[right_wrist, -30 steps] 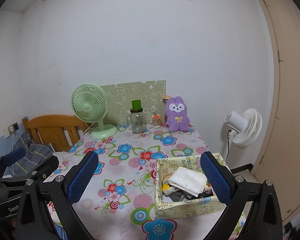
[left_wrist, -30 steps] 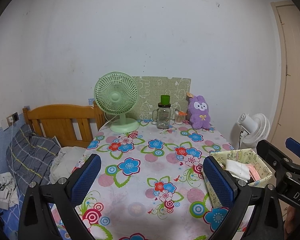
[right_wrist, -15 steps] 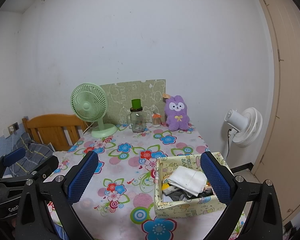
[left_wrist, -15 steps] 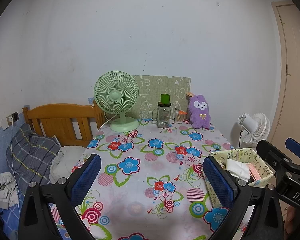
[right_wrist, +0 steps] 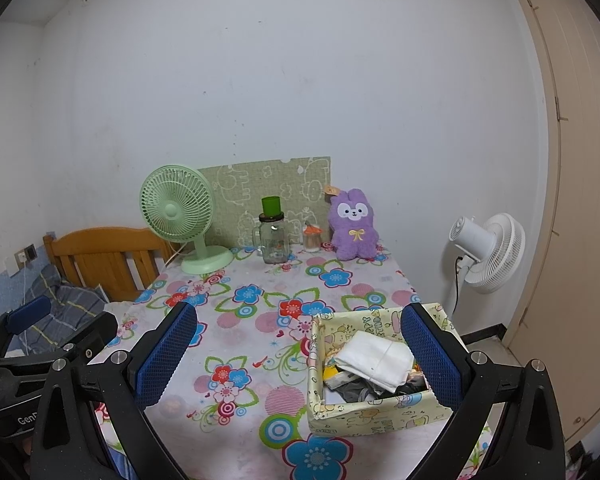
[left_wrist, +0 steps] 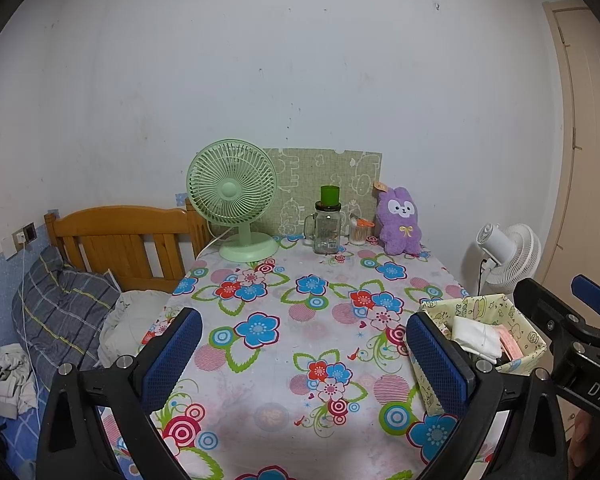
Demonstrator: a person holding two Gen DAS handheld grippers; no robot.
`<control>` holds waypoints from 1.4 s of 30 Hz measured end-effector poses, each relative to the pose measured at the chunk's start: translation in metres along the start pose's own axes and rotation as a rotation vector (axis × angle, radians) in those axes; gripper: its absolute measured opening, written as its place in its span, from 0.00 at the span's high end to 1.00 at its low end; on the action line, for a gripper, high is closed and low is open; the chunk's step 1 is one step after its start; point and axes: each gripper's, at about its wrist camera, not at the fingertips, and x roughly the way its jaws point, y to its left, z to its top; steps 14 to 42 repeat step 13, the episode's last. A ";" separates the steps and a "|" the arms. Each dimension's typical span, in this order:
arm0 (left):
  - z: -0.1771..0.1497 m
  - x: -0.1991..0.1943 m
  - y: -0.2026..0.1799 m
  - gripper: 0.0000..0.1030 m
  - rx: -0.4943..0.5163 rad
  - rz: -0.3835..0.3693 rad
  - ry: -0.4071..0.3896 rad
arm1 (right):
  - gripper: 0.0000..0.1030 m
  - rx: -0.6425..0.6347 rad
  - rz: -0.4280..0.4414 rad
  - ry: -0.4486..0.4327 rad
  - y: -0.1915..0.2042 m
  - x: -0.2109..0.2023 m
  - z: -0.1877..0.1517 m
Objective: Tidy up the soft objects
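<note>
While both grippers' fingers gape empty | fuzzy purple plush (right_wrist: 353, 226) upright | folded cloth (right_wrist: 376, 360) in paper box (right_wrist: 364, 420)

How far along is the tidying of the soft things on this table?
Done: a white cloth and other items already lie in the yellow box. In hand: nothing; the left hand-held gripper and right hand-held gripper are open. Left: the purple plush rabbit sits at the table's far edge.

A purple plush bunny (right_wrist: 354, 226) sits upright by the wall; folded white cloth (right_wrist: 376, 360) tops the patterned box (right_wrist: 364, 420).
</note>
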 end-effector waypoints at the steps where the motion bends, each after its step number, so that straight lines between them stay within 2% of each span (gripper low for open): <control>1: 0.000 0.000 0.000 0.00 0.001 0.000 0.000 | 0.00 0.000 0.000 0.001 0.000 0.000 0.000; 42: -0.005 0.009 -0.001 0.00 0.004 0.000 0.015 | 0.00 0.007 -0.004 0.017 -0.003 0.007 -0.002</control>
